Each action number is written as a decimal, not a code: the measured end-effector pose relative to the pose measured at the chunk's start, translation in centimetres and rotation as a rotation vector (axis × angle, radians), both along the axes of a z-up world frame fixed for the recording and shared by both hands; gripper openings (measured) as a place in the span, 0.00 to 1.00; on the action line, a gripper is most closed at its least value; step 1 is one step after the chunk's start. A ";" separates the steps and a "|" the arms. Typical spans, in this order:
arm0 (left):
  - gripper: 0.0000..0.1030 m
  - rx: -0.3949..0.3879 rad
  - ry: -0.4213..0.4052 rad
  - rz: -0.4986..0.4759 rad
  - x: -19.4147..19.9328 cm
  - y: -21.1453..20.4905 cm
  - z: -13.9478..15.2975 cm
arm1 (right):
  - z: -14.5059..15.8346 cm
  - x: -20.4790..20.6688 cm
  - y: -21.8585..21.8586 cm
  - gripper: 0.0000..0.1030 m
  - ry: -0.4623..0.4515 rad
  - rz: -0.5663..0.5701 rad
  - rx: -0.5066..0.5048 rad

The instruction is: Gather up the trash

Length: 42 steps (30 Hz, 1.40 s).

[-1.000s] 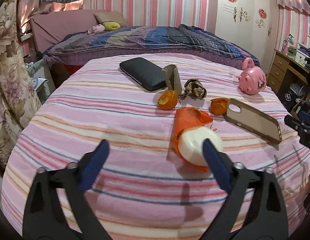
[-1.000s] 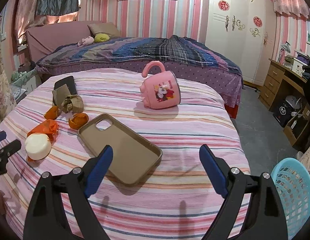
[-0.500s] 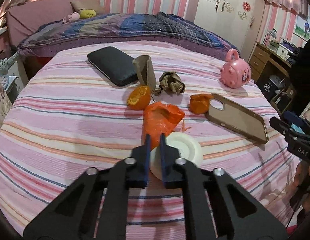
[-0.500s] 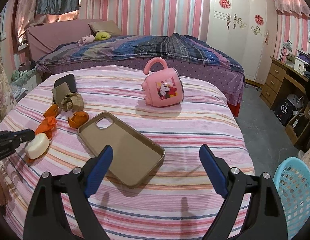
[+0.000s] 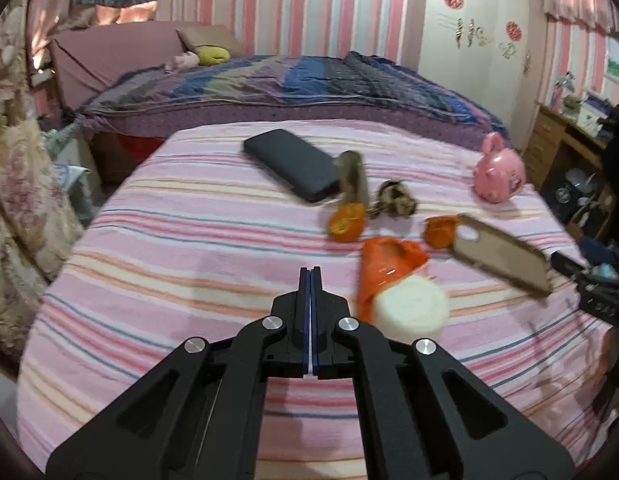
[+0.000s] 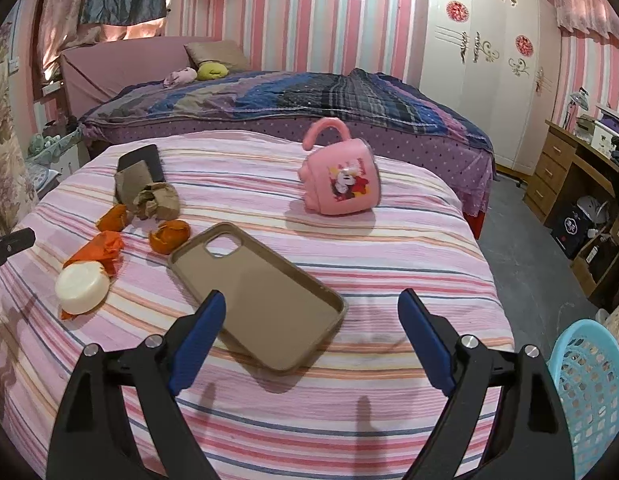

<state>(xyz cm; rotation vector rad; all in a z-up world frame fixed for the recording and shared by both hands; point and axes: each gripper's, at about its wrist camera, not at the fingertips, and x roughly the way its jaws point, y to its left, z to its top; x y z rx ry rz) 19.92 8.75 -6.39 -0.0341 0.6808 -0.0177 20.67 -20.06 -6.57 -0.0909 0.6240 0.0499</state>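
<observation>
On the striped table lie an orange wrapper (image 5: 385, 260) with a white round lid (image 5: 409, 312) on it, two orange peels (image 5: 346, 222) (image 5: 439, 232), a crumpled brown paper (image 5: 395, 200) and a cardboard tube (image 5: 353, 178). My left gripper (image 5: 310, 280) is shut and empty, left of the lid and above the cloth. My right gripper (image 6: 311, 312) is open and empty, over the near end of a brown phone case (image 6: 257, 292). The right wrist view shows the wrapper (image 6: 97, 250), the lid (image 6: 81, 286), the peels (image 6: 169, 236) and the paper (image 6: 155, 200) at its left.
A pink mug (image 6: 341, 182) lies on its side at the far right of the table. A black phone (image 5: 293, 164) lies at the back. A light blue basket (image 6: 589, 384) stands on the floor to the right. A bed (image 6: 289, 100) stands behind the table.
My left gripper has shut with nothing in it and swung left, so the lid now sits to its right. My right gripper has stayed open and nearly still.
</observation>
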 end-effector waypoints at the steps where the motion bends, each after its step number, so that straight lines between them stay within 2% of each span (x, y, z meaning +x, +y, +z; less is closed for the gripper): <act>1: 0.00 0.013 0.002 0.011 -0.1 0.3 -0.2 | 0.0 0.0 0.2 0.84 0.000 0.007 0.001; 3: 0.00 0.041 0.004 0.041 -0.5 1.0 -0.7 | 0.1 -0.1 1.0 0.84 -0.001 0.032 0.006; 5: 0.05 0.068 0.011 0.074 -0.8 1.9 -1.2 | 0.2 -0.3 2.3 0.84 -0.001 0.072 0.015; 7: 0.34 0.074 0.015 0.098 -1.2 2.8 -1.5 | 0.2 -0.5 4.0 0.84 0.004 0.122 0.025; 9: 0.53 0.081 0.001 0.136 -1.7 3.9 -1.5 | 0.0 -0.5 5.1 0.84 0.010 0.154 0.029; 11: 0.61 0.089 -0.012 0.160 -2.1 4.9 -1.5 | -0.5 -0.4 6.9 0.84 0.029 0.201 0.032; 13: 0.73 0.103 -0.020 0.187 -2.4 5.8 -1.6 | -0.6 -0.3 8.3 0.84 0.039 0.230 0.027; 16: 0.83 0.126 -0.039 0.223 -2.8 7.0 -1.5 | -0.9 -0.5 11.1 0.84 0.044 0.290 0.010; 18: 0.87 0.118 -0.040 0.231 -3.0 7.8 -1.7 | -1.1 -0.8 12.1 0.84 0.046 0.307 0.000; 22: 0.87 0.063 -0.022 0.226 -2.8 8.4 -2.3 | -1.6 -0.9 14.2 0.84 0.067 0.337 -0.008; 29: 0.87 0.108 -0.022 0.211 -2.7 7.8 -2.3 | -2.3 -0.1 15.3 0.82 0.112 0.349 0.043; 30: 0.87 0.109 -0.022 0.212 -2.8 7.7 -2.3 | -2.4 0.0 15.3 0.81 0.123 0.357 0.053; 33: 0.87 0.098 -0.015 0.214 -2.7 7.7 -2.4 | -2.5 0.5 14.8 0.66 0.138 0.373 0.085; 35: 0.87 0.091 -0.002 0.216 -2.6 7.8 -2.5 | -2.5 0.6 14.4 0.52 0.139 0.372 0.103; 40: 0.87 0.111 0.005 0.213 -2.6 7.4 -2.7 | -2.5 0.3 13.7 0.52 0.131 0.363 0.116; 42: 0.87 0.131 0.001 0.210 -2.7 7.0 -2.7 | -2.4 -0.1 13.6 0.52 0.123 0.352 0.086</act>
